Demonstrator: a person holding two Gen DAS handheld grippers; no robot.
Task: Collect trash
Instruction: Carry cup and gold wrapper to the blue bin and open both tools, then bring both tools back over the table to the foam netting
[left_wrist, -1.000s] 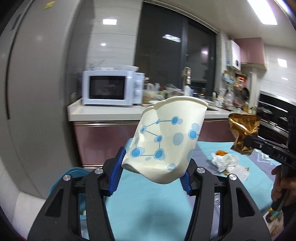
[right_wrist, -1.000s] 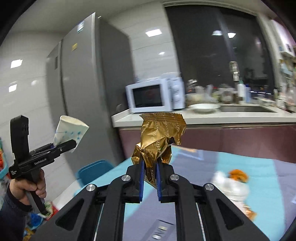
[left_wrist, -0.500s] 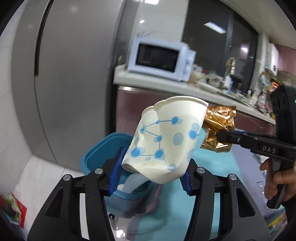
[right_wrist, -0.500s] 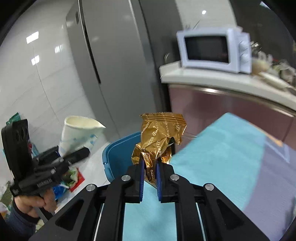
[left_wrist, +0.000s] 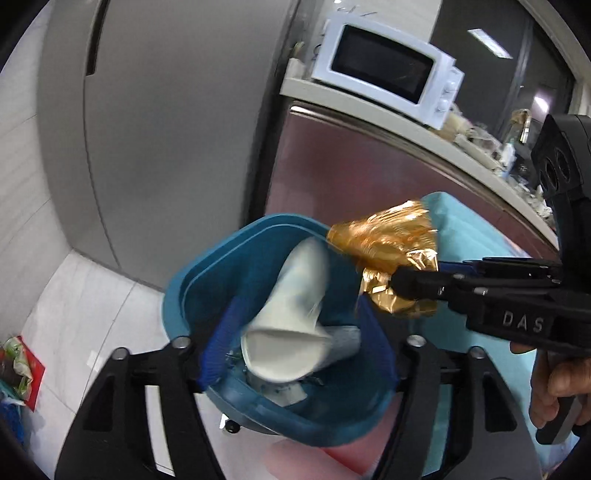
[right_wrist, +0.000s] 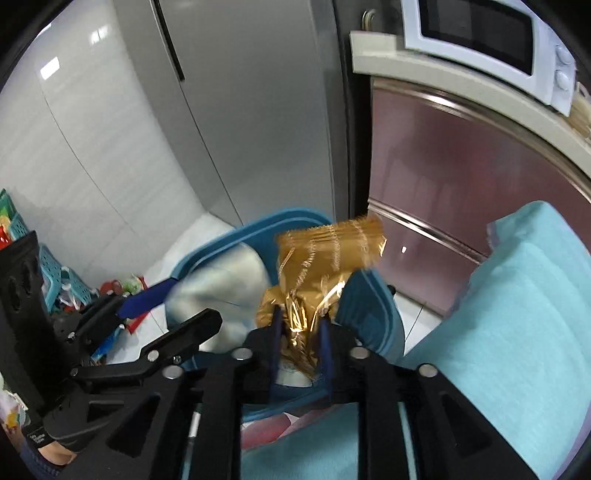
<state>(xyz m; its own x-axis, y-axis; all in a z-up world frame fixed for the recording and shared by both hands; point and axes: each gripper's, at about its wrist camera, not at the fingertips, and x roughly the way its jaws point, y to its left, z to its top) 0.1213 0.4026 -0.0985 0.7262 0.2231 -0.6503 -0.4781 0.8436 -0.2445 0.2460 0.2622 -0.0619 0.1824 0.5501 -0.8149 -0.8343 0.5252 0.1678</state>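
Observation:
A blue trash bin (left_wrist: 207, 266) stands on the floor below both grippers. My left gripper (left_wrist: 301, 306) hangs over it, jaws opening, and its blue pads stand clear of the white paper cup (left_wrist: 291, 314). The cup is blurred and dropping mouth-first into the bin. My right gripper (right_wrist: 301, 321) is over the bin (right_wrist: 373, 306) too, jaws opening. The crumpled gold wrapper (right_wrist: 328, 254) sits loose between its pads, its top blurred. From the left wrist view the wrapper (left_wrist: 391, 251) is at the right gripper's tips (left_wrist: 406, 284) above the bin's right rim.
A grey fridge (left_wrist: 155, 129) stands behind the bin, beside a maroon cabinet (right_wrist: 461, 173) with a white microwave (left_wrist: 384, 70) on its counter. The table's teal cloth (right_wrist: 517, 325) lies right of the bin. Baskets and packets (right_wrist: 55, 273) clutter the floor at left.
Both grippers swung from over the table down to the bin and tilted downward. The left one let go of the cup, which is falling in. The right jaws widened around the wrapper.

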